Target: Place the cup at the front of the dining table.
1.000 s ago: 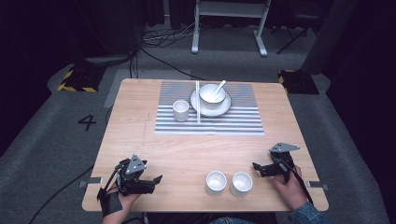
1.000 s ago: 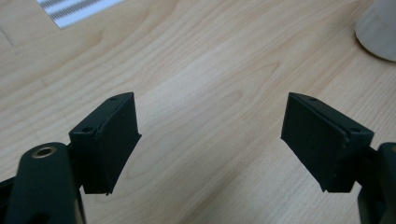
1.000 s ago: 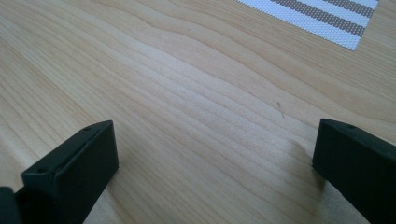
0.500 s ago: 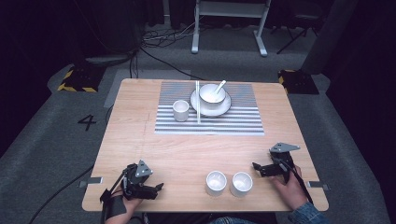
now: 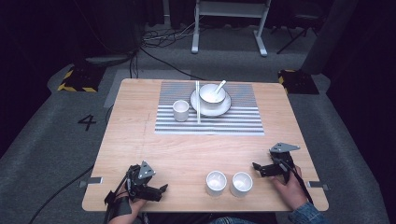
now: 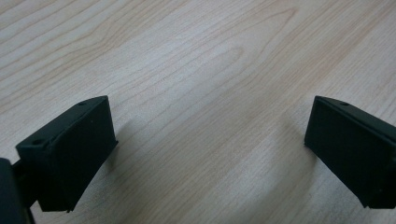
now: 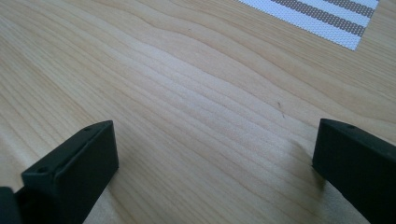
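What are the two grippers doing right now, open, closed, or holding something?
Left gripper: open, jaws wide apart over bare table, holding nothing.
Right gripper: open, jaws wide apart, holding nothing.

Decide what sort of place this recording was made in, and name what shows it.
Probably a lab or studio staged for recording: a wooden table on grey carpet, a floor marking "4", loose cables and hazard-striped blocks in dark surroundings.
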A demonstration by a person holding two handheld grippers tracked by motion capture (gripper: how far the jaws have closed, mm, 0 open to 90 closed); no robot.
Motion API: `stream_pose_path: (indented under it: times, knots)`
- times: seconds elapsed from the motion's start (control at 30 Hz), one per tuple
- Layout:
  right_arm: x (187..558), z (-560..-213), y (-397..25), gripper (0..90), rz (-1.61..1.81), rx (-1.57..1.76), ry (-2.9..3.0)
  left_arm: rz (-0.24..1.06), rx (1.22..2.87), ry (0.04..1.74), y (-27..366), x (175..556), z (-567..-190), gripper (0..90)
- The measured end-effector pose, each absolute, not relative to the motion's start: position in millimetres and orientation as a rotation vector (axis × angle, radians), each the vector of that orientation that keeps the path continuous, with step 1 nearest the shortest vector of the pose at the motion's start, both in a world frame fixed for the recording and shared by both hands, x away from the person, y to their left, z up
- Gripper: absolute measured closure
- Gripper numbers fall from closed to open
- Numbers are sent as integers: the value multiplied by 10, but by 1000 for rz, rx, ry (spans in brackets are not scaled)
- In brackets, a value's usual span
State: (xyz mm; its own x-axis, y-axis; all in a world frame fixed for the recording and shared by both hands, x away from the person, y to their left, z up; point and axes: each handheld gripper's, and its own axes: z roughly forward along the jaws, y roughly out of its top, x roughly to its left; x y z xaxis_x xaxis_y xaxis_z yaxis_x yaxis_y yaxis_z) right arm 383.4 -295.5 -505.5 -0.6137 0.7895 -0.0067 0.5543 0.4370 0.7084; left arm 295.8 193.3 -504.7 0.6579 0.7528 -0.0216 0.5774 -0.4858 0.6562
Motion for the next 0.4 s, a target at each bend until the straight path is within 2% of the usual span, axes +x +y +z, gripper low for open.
stream_pose_path:
  times: [0.4]
  knots:
    - [3834,-5054,-2956,4,974,1149,2357,356,2233,1040,1905,2972,-5047,1]
